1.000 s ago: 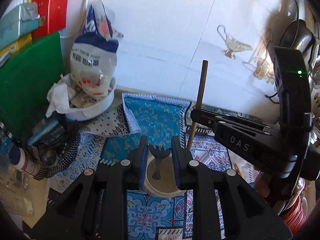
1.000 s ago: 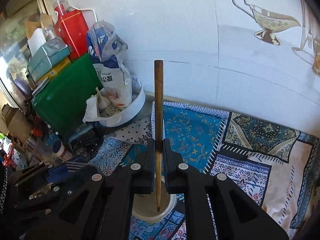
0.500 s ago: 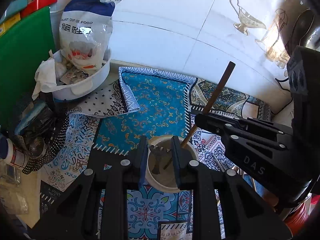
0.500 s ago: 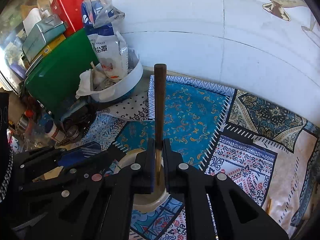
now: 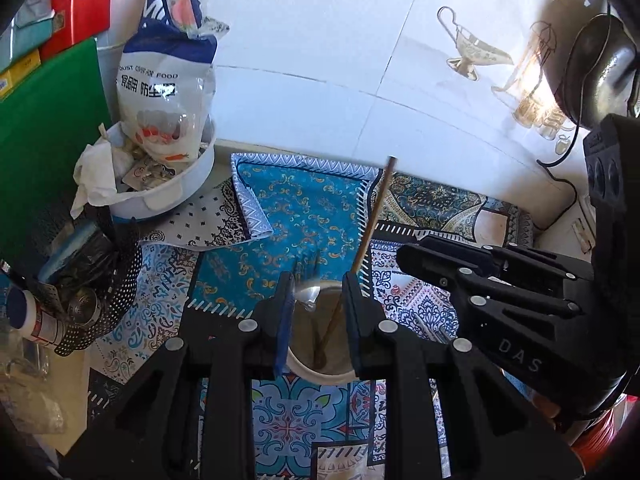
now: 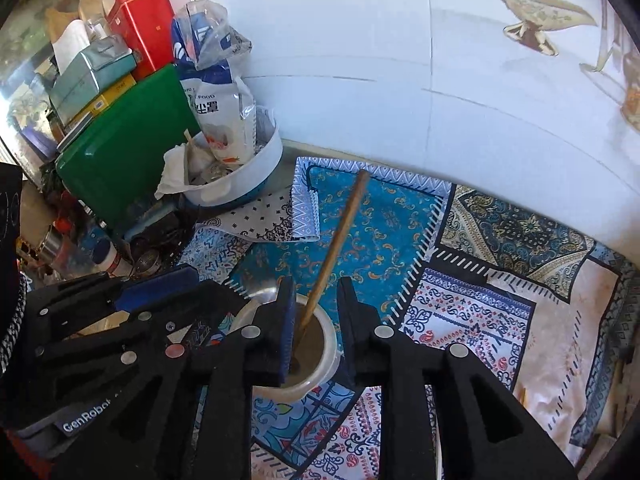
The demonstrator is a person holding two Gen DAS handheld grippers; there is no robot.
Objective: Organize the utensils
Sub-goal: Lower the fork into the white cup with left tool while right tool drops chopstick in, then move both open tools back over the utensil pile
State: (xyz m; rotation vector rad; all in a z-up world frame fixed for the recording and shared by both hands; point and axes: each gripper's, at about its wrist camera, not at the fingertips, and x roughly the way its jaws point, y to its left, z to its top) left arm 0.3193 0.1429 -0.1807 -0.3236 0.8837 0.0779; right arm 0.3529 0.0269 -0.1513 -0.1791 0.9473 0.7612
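Note:
A white utensil cup [image 5: 316, 374] [image 6: 326, 354] stands on the patterned cloth. A wooden-handled utensil [image 5: 374, 216] [image 6: 340, 236] stands in it, leaning on the rim. A metal spoon bowl [image 5: 308, 294] [image 6: 262, 292] pokes out of the cup. My left gripper [image 5: 318, 292] is open, its jaws either side of the cup mouth. My right gripper [image 6: 314, 294] is open above the cup, with the wooden handle loose between its fingers. The right gripper's body shows in the left wrist view [image 5: 500, 292].
A white basin [image 5: 172, 188] [image 6: 244, 184] with a food bag stands at the back left by a green board [image 5: 44, 128] [image 6: 120, 148]. A black perforated holder [image 5: 100, 292] and jars sit at the left. A tiled wall [image 5: 320, 60] is behind.
My right gripper has opened and let go of the wooden-handled utensil, which now leans in the cup. The left gripper has lowered over the cup.

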